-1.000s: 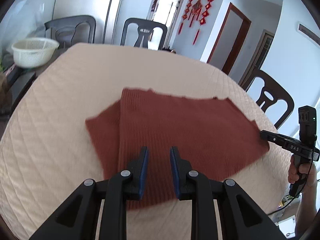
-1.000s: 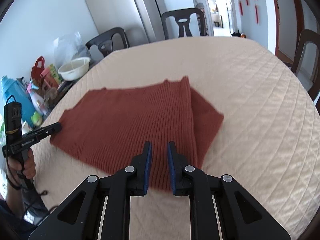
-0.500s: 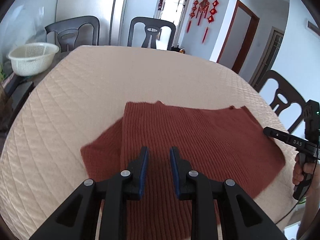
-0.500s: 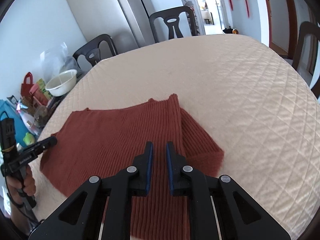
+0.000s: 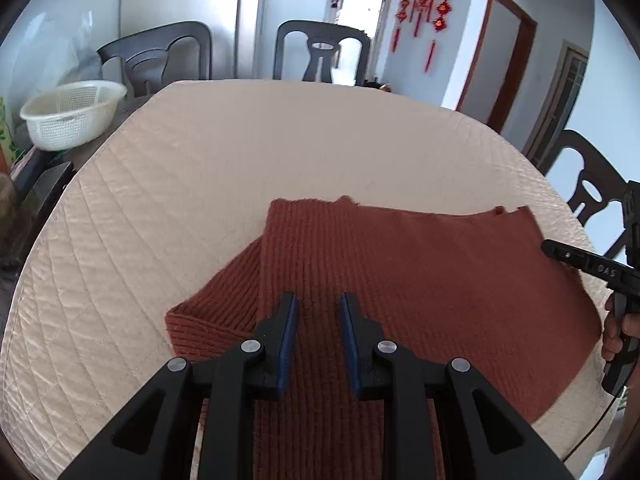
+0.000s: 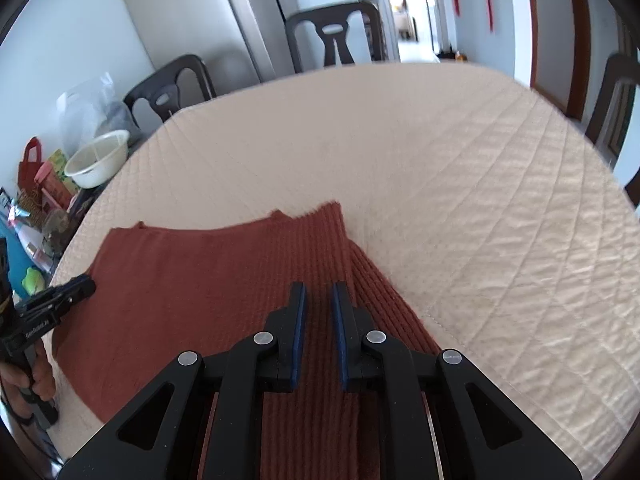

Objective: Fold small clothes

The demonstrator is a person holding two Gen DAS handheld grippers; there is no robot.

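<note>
Both grippers have advanced over the rust ribbed-knit garment point(image 5: 400, 280); left gripper point(image 5: 319, 310) and right gripper point(image 6: 319, 300) narrowly parted, empty. Soft, limp: pinch corners.

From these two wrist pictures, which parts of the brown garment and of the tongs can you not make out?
- Brown garment, near hem: in both views, covered by the tongs' black arms and cut off by the bottom edge.
- Left tongs: whether the tips touch the cloth is unclear.
- Right tongs: same doubt; in the left view the right edge cuts them off.
- Cluttered items beside the white basket: right view, too small.
</note>
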